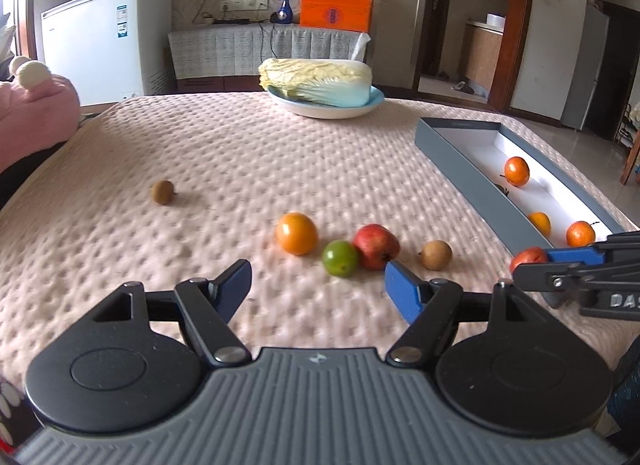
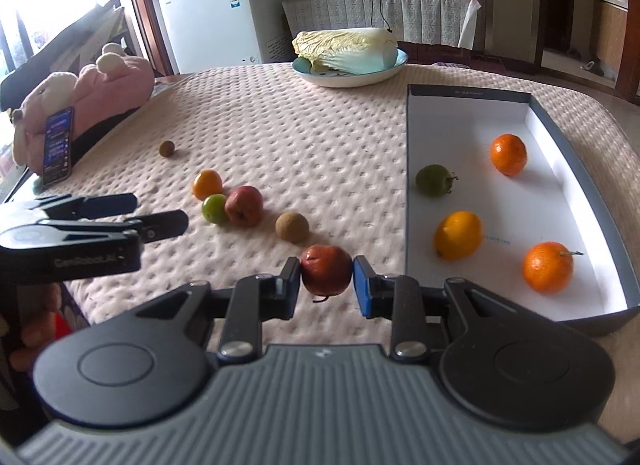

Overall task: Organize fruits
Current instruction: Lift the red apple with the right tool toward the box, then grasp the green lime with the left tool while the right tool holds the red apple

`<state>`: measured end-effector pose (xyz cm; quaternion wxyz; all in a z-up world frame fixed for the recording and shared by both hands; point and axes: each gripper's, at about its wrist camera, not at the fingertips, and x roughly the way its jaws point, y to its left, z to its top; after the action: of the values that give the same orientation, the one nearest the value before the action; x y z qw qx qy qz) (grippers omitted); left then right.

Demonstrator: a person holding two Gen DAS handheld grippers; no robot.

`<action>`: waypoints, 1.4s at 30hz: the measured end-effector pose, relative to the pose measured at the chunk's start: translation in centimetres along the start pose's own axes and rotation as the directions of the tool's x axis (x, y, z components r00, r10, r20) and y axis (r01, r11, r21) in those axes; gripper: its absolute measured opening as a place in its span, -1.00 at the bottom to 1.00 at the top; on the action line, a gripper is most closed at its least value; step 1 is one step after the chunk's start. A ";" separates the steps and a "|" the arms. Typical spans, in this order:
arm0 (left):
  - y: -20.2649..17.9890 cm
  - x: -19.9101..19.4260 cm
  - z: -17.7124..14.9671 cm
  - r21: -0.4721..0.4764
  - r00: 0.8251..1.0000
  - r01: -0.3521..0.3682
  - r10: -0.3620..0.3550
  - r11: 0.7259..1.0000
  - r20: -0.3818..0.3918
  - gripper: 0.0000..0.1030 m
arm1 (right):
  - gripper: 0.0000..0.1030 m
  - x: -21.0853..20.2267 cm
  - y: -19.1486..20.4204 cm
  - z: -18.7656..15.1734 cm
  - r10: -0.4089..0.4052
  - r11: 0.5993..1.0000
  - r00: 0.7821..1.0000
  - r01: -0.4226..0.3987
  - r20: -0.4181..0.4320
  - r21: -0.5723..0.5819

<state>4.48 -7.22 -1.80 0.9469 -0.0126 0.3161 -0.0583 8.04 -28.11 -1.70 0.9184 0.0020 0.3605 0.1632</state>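
My right gripper [image 2: 326, 275] is shut on a small red apple [image 2: 326, 275], held just left of the grey box [image 2: 580, 137]; it also shows in the left wrist view [image 1: 528, 259]. The box holds two tangerines [image 2: 509, 154], a yellow lemon [image 2: 458, 235] and a green fruit [image 2: 433, 180]. On the pink tablecloth lie an orange [image 1: 296, 233], a green fruit [image 1: 339, 258], a red apple [image 1: 375, 245], a brown fruit [image 1: 436, 255] and a kiwi [image 1: 162, 192]. My left gripper [image 1: 318, 285] is open and empty, hovering before the fruit cluster.
A bowl [image 1: 372, 99] with a napa cabbage [image 1: 316, 79] stands at the table's far edge. A pink plush toy [image 2: 100, 85] and a phone [image 2: 58, 145] sit at the left edge. A white freezer [image 1: 108, 37] stands behind.
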 end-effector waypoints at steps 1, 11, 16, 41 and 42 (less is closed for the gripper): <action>-0.2 0.4 0.0 -0.004 1.000 0.006 -0.006 1.000 -0.006 0.32 | -0.39 -0.2 -0.2 0.0 0.001 1.000 1.000 -0.001 0.004 0.004; -0.1 2.9 0.1 -0.092 0.999 -0.017 0.014 0.996 -0.033 0.13 | -0.39 -1.0 -0.4 -0.1 0.018 1.000 1.000 -0.018 0.017 0.001; 0.0 4.1 0.2 -0.110 0.999 -0.002 -0.004 0.994 -0.052 -0.14 | -0.39 -1.0 0.0 0.1 0.035 0.999 0.999 -0.035 0.021 -0.012; -1.3 5.4 0.4 -0.080 0.998 0.018 -0.023 0.997 -0.054 -0.45 | -0.39 -0.4 0.3 0.6 0.060 0.998 0.998 -0.060 0.017 -0.016; -1.3 5.3 0.4 -0.079 0.998 0.019 -0.024 0.997 -0.057 -0.45 | -0.39 -0.4 0.3 0.5 0.060 0.998 0.998 -0.060 0.017 -0.017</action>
<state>8.77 -9.14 -4.59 0.9353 -0.0516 0.3454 -0.0565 8.02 -27.87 -1.00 0.9161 0.0067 0.3511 0.1937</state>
